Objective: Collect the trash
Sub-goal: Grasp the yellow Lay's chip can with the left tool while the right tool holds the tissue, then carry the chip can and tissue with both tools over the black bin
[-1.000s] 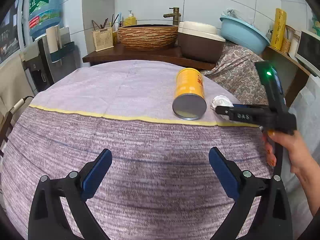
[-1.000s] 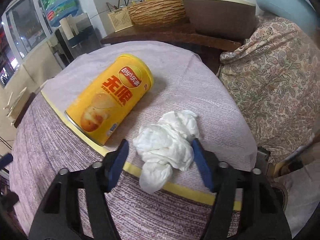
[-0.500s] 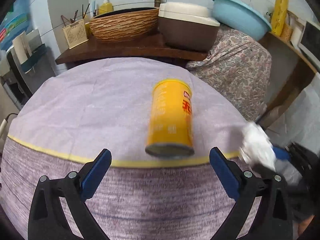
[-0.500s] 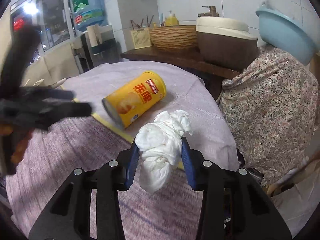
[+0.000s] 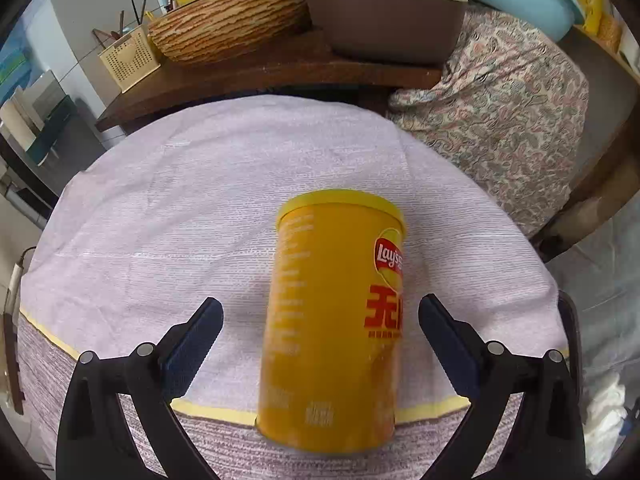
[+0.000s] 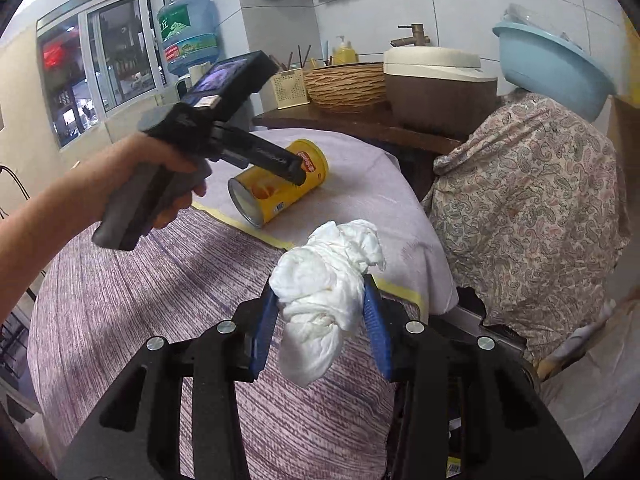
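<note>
A yellow Lay's chip can [image 5: 334, 320] lies on its side on the cloth-covered table [image 5: 180, 208]. My left gripper [image 5: 320, 316] is open, one finger on each side of the can, not touching it. The can also shows in the right wrist view [image 6: 278, 182], with the left gripper [image 6: 298, 174] above it. My right gripper [image 6: 320, 304] is shut on a crumpled white tissue [image 6: 326, 292], held lifted off the table near its right edge. The tissue shows at the far right of the left wrist view [image 5: 604, 412].
Behind the table a wooden counter [image 5: 260, 68] holds a woven basket [image 5: 228, 24], a brown-and-cream box [image 5: 384, 12] and a cream pen holder [image 5: 130, 56]. A paisley-draped object [image 6: 528, 208] with a blue basin [image 6: 552, 68] stands on the right.
My left gripper moved forward until its fingers straddle the can. My right gripper closed on the tissue, lifted it off the table and pulled back to the right.
</note>
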`<action>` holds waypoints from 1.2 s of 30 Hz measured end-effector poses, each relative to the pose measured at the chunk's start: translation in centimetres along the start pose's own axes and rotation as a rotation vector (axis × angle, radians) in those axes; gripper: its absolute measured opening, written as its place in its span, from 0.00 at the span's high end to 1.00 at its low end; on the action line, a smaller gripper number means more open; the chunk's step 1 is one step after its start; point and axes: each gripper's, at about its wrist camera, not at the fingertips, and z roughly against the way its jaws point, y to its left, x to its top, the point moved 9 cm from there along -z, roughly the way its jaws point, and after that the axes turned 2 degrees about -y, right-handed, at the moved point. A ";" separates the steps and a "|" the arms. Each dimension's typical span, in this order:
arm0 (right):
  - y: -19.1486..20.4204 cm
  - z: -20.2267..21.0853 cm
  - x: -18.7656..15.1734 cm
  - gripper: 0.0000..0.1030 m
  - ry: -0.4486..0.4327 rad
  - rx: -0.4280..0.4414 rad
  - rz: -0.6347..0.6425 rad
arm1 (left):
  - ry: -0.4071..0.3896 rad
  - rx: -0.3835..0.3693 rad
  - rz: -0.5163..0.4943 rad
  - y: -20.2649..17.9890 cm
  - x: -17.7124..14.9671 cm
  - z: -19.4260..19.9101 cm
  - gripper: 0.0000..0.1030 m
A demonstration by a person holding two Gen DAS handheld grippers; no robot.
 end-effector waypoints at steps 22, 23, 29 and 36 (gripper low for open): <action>-3.4 4.3 -3.6 0.59 -0.084 -0.042 -0.098 | -0.318 -0.114 0.051 -1.8 -7.7 11.0 0.37; -3.6 4.8 -4.0 0.59 -0.089 -0.048 -0.107 | -0.346 -0.120 0.041 -2.5 -8.8 12.3 0.37; -5.1 7.2 -7.3 0.59 -0.095 -0.116 -0.157 | -0.482 -0.205 0.041 -6.4 -14.5 18.6 0.37; -7.2 9.6 -12.8 0.59 -0.052 -0.212 -0.234 | -0.554 -0.279 -0.005 -12.9 -19.2 21.1 0.37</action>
